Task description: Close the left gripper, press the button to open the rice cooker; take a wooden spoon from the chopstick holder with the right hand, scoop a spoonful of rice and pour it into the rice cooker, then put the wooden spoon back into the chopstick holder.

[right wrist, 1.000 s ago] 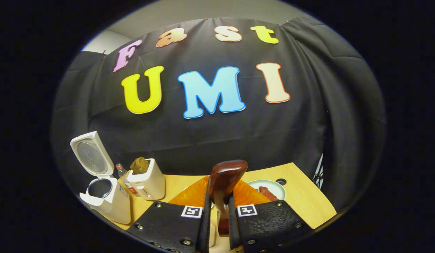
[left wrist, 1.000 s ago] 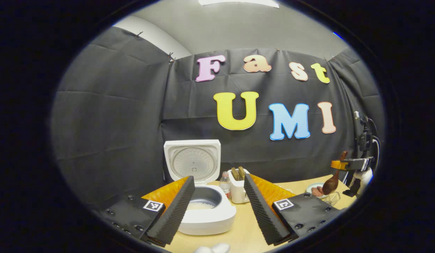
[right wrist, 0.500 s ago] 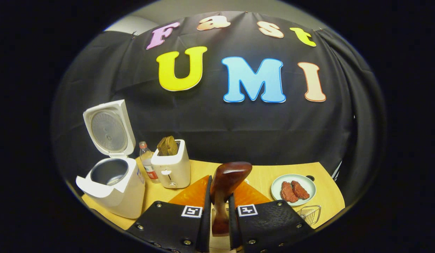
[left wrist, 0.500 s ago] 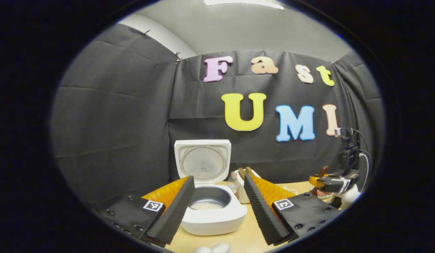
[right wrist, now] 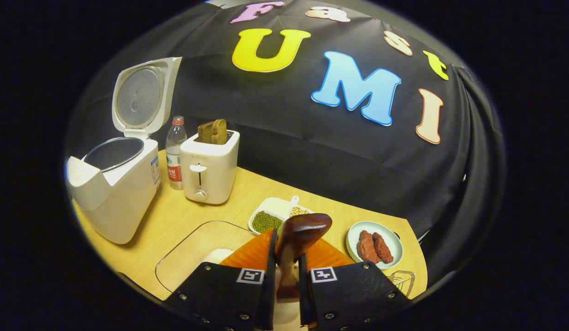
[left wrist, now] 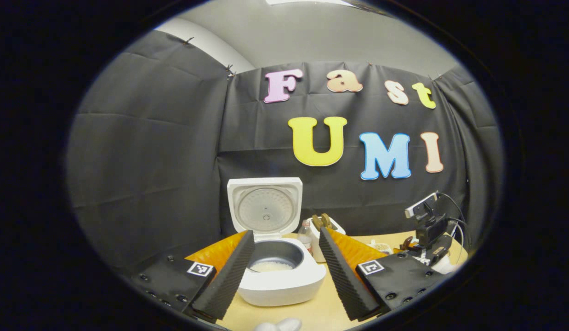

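Above the desk, right gripper jaws clamp the wooden spoon; left gripper jaws spread wide, empty, before the open rice cooker.

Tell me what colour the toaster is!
The toaster is white, with brown bread slices poking out the top. It shows best in the right gripper view.
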A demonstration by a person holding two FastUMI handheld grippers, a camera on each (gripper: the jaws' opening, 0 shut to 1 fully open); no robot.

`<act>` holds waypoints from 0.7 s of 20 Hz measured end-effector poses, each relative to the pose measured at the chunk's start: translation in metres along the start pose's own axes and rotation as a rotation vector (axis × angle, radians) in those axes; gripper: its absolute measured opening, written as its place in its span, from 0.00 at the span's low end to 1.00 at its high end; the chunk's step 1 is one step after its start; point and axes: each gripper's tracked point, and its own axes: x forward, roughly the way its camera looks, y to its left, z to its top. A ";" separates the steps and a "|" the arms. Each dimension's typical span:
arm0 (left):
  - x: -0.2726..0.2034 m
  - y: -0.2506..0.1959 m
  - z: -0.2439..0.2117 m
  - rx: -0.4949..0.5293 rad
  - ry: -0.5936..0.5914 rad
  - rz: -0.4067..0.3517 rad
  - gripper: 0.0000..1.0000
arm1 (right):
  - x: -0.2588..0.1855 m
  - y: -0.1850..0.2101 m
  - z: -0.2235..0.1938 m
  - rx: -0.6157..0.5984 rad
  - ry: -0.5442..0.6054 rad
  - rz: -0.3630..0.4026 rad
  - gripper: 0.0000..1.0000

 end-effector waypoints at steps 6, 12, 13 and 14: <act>0.008 0.011 -0.006 -0.021 0.023 0.007 0.96 | 0.005 0.030 -0.006 0.115 0.035 0.094 0.22; 0.010 0.020 -0.007 -0.003 0.028 0.012 0.98 | 0.006 0.056 -0.002 0.387 0.055 0.178 0.23; 0.009 0.021 -0.007 0.000 0.026 0.014 0.98 | 0.006 0.060 0.000 0.443 0.057 0.192 0.23; 0.009 0.021 -0.007 0.003 0.027 0.013 1.00 | 0.006 0.060 0.001 0.497 0.058 0.204 0.22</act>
